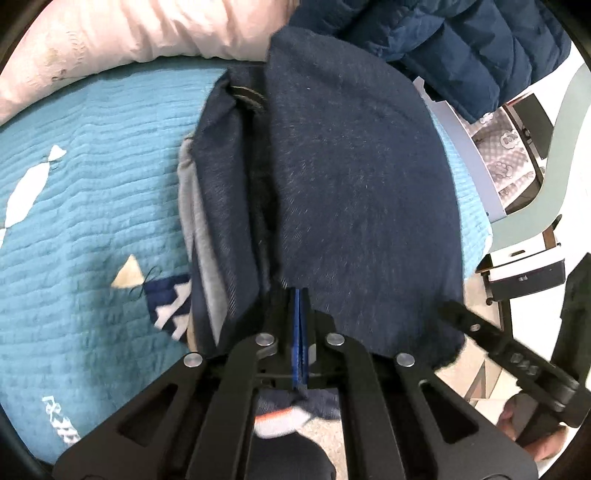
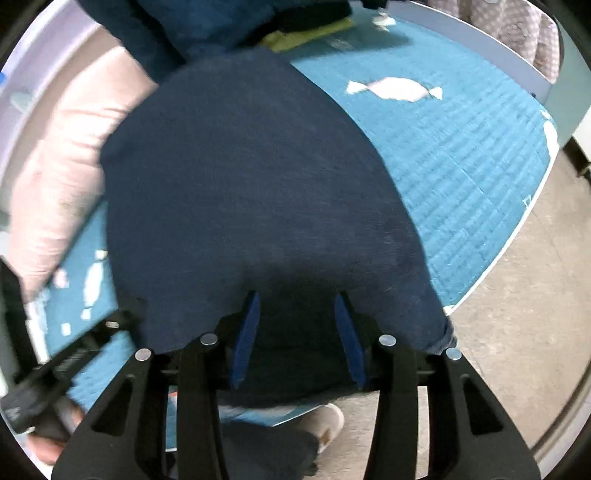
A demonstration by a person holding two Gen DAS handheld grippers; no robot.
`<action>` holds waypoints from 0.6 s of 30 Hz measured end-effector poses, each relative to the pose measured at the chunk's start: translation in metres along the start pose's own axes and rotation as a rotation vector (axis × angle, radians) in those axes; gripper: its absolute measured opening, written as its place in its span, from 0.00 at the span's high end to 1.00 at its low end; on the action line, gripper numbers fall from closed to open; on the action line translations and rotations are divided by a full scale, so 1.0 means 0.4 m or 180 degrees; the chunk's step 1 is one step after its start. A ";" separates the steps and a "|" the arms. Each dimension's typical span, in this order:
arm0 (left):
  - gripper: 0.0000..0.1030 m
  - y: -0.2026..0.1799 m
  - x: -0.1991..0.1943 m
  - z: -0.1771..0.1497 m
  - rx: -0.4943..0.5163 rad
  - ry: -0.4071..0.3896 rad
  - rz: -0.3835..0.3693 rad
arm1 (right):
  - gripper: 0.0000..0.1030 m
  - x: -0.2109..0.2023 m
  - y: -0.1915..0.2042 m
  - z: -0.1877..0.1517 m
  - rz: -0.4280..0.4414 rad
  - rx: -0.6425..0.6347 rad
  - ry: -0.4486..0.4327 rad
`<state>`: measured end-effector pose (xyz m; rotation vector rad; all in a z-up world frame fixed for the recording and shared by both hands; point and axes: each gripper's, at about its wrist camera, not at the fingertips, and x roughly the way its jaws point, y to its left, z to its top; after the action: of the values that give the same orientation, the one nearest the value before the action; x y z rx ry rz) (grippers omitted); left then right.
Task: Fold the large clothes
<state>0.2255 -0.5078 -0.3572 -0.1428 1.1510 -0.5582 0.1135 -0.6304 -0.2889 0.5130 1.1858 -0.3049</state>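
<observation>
Dark blue jeans [image 1: 351, 177] lie folded over on the teal quilted bed cover [image 1: 92, 221], a belt loop [image 1: 247, 98] and a grey lining showing along their left side. My left gripper [image 1: 298, 295] is shut on the near edge of the jeans, its blue pads pressed together. In the right wrist view the jeans [image 2: 240, 166] fill the middle. My right gripper [image 2: 297, 299] stands open at their near edge, with dark cloth between its blue pads [image 2: 245, 339] and neither pad pressing on it. Each gripper shows at the edge of the other's view.
A pink pillow [image 1: 129, 29] and a blue puffer jacket [image 1: 461, 44] lie at the far side of the bed. The bed's white edge [image 2: 491, 269] runs along the right, with beige floor [image 2: 517, 332] beyond. A person's slipper [image 2: 328, 421] is below the gripper.
</observation>
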 end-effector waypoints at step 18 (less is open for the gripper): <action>0.26 -0.046 -0.202 -0.148 0.0626 -0.0481 0.0526 | 0.19 -0.191 0.118 -0.168 -0.0419 -0.0259 -0.0777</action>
<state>0.1428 -0.4740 -0.3082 0.0781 0.9456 -0.5018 0.0555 -0.5577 -0.2260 0.3170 0.9914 -0.4181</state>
